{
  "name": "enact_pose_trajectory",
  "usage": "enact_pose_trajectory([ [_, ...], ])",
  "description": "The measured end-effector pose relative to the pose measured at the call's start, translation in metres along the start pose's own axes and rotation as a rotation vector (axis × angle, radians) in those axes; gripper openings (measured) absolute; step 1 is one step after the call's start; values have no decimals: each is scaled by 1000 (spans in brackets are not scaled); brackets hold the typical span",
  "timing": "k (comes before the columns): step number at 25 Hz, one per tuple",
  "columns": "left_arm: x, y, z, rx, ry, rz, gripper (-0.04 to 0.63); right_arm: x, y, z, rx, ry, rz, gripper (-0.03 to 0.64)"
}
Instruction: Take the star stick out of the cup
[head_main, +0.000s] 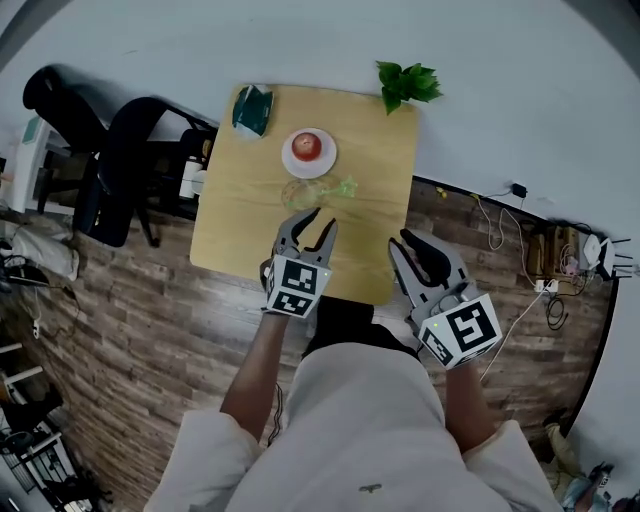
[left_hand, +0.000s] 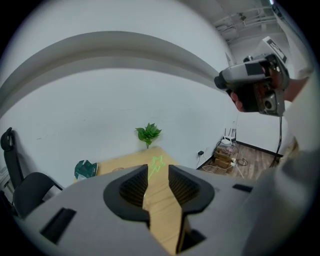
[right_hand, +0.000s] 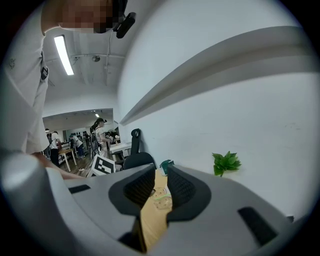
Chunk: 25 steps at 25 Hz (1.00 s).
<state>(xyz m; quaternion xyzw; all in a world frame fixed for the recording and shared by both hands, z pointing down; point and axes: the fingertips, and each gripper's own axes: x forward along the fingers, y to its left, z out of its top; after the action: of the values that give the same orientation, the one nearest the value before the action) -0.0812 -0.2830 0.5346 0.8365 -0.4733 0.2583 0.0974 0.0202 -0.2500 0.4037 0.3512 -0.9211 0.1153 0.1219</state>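
Wooden surface, head view. The clear cup near its centre holds the green star stick, star leaning toward 3 o'clock. Left claw, jaws apart and empty, at the cup's 6 o'clock; right claw, likewise apart and empty, at 4 o'clock.

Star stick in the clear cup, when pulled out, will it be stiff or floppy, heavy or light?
The star stick looks thin and see-through green, so probably light, fairly stiff plastic. It leans out past the clear cup, which also looks light, so a sideways pull might tip the cup.
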Motion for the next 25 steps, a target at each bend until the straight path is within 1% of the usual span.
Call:
enact_pose_trajectory([
  [7, 37, 21, -23, 47, 43, -47, 110, 28, -7, 0, 7, 17, -54, 75],
  [11, 52, 27, -35, 87, 70, -68, 110, 36, -9, -6, 20, 32, -77, 75],
  [16, 68, 29, -49, 165, 102, -104, 110, 44, -11, -15, 34, 60, -96, 75],
  [21, 83, 36, -56, 166, 119, -113, 110, 47, -16, -23, 49, 85, -118, 75],
  [25, 93, 35, -62, 192, 134, -133, 110, 48, -18, -30, 65, 106, -133, 75],
])
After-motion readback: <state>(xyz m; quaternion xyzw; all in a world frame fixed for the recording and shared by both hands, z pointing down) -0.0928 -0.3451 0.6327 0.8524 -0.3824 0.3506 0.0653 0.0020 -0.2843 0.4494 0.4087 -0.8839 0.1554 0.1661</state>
